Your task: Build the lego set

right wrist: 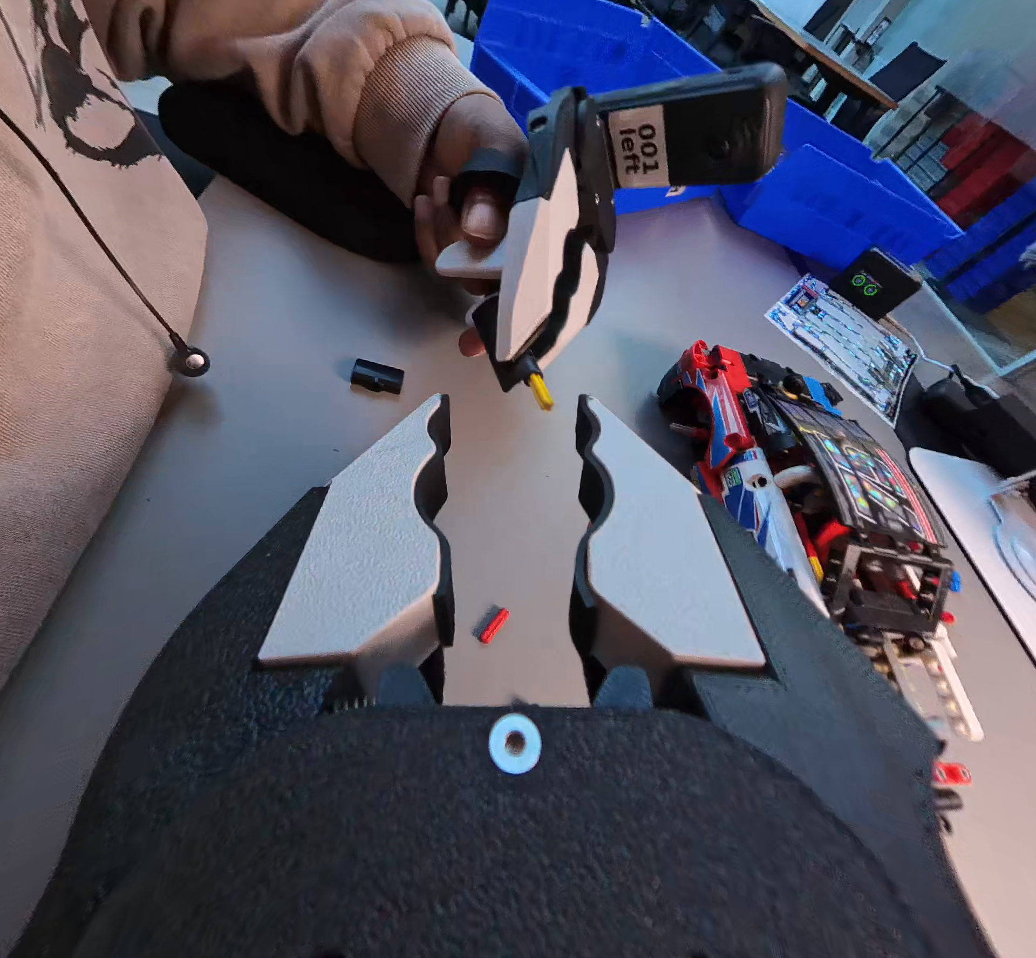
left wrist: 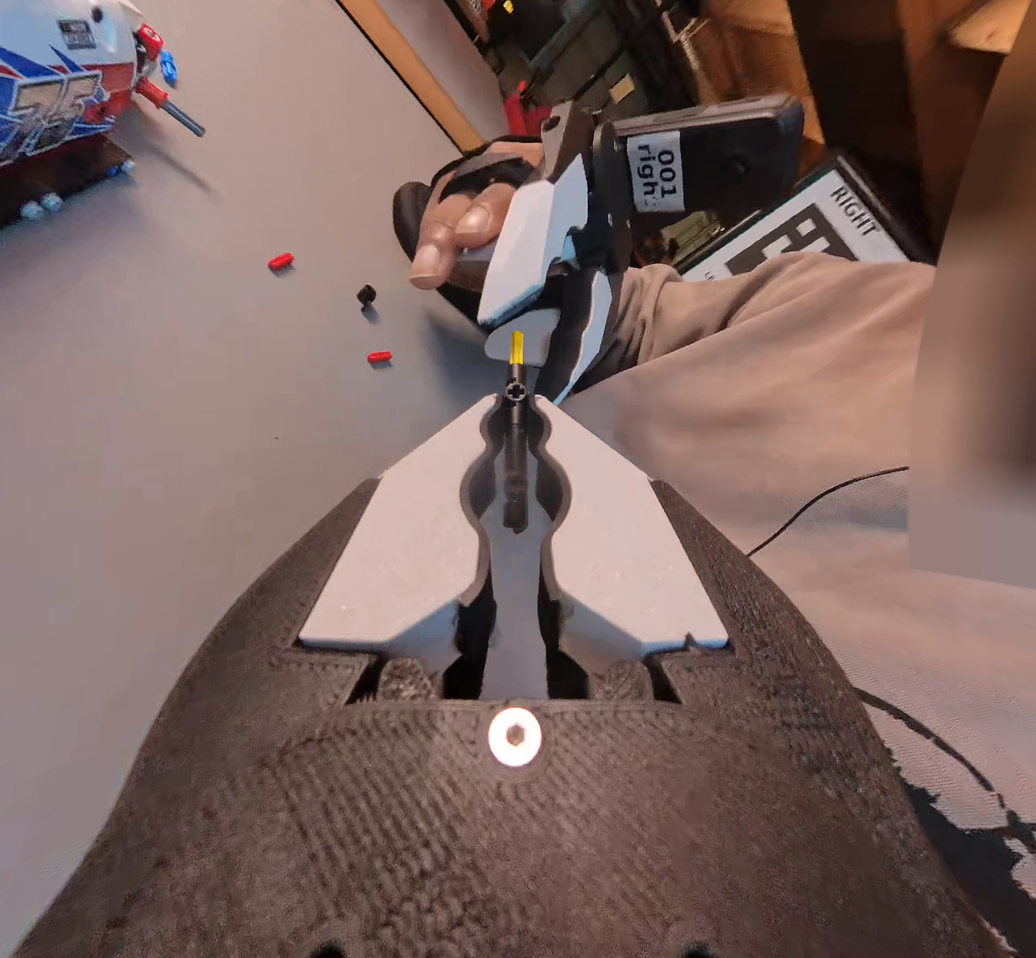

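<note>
We hold a black connector piece (left wrist: 516,460) clamped between the fingers of the left gripper (left wrist: 516,398), and a short yellow axle (left wrist: 516,346) projects from its forward end; in the right wrist view the same yellow axle (right wrist: 540,391) points down and outward from the left gripper (right wrist: 524,370). We judge that the piece is gripped along its length so that the axle end remains free and exposed for the next fitting. The right gripper (right wrist: 513,404) stands with its jaws spread and holds nothing; the yellow axle lies just beyond its fingertips, roughly on the centre line of the gap. This suggests that the right gripper is positioned either to receive the axle or to steady it, though we cannot tell which. Taking the yellow axle as our landmark, the partly built lego car (right wrist: 807,510) rests on the grey surface (right wrist: 280,426) to its right in the right wrist view, well apart from it. A loose black piece (right wrist: 378,376) lies on the surface to the left of the axle, and a small red pin (right wrist: 494,625) lies nearer the camera, between the right gripper's fingers but untouched by them. In the left wrist view, two red pins (left wrist: 281,261) (left wrist: 379,357) and a small black piece (left wrist: 365,294) lie left of the axle. The sub-assembly is not yet joined to the car.
</note>
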Available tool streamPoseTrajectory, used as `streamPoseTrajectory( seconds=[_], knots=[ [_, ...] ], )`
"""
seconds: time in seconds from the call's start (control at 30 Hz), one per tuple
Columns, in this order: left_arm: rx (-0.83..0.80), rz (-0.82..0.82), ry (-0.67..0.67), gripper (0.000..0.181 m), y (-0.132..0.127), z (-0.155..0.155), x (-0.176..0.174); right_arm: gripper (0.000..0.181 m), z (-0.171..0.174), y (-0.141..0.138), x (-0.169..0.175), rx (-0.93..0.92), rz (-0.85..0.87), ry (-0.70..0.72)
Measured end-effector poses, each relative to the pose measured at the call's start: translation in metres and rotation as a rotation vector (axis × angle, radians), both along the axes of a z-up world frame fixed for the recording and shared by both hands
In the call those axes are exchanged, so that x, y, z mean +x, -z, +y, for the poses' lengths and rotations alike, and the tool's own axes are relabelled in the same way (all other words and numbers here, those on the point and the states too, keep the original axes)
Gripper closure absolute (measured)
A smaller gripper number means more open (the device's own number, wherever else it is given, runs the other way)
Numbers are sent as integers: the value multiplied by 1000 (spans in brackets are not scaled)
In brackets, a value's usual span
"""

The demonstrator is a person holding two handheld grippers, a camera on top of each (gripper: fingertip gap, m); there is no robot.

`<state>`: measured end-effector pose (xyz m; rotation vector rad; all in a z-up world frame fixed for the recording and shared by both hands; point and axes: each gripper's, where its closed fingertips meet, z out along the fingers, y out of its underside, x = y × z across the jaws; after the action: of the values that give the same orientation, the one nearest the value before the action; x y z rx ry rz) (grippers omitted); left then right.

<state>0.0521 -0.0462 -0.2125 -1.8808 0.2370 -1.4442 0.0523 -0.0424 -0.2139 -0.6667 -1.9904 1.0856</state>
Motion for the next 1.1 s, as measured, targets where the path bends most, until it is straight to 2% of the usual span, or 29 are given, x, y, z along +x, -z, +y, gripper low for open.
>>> streamPoseTrajectory(
  seconds=[0.1,0.2,0.3,0.37,0.43,0.53,0.6,0.67,0.8,0.93,1.1],
  knots=[
    [-39,-89,39,177,-6,-2,7,142,-9,3,-5,55,2,-40],
    [-58,-117,44,177,-6,-3,7,168,-13,-1,-8,43,13,-62],
    [-9,-100,-3,174,-11,2,0,167,-9,-6,-11,-62,-37,-51],
    [77,46,-55,161,-6,6,-9,167,-1,-6,-13,-204,-114,-23],
    [190,268,-80,156,3,4,-16,168,5,-1,-14,-322,-210,2],
    [316,542,-76,156,19,2,-18,168,3,1,-15,-429,-282,1],
    [382,662,-72,166,24,3,-15,168,1,4,-16,-424,-302,2],
    [419,755,-84,166,28,5,-18,168,2,7,-18,-406,-314,11],
    [476,851,-127,161,29,10,-23,168,3,10,-18,-414,-333,24],
    [496,822,-103,156,27,6,-15,168,3,17,-17,-377,-351,36],
    [477,817,-78,166,30,5,-12,168,-1,20,-15,-352,-352,21]
  ],
)
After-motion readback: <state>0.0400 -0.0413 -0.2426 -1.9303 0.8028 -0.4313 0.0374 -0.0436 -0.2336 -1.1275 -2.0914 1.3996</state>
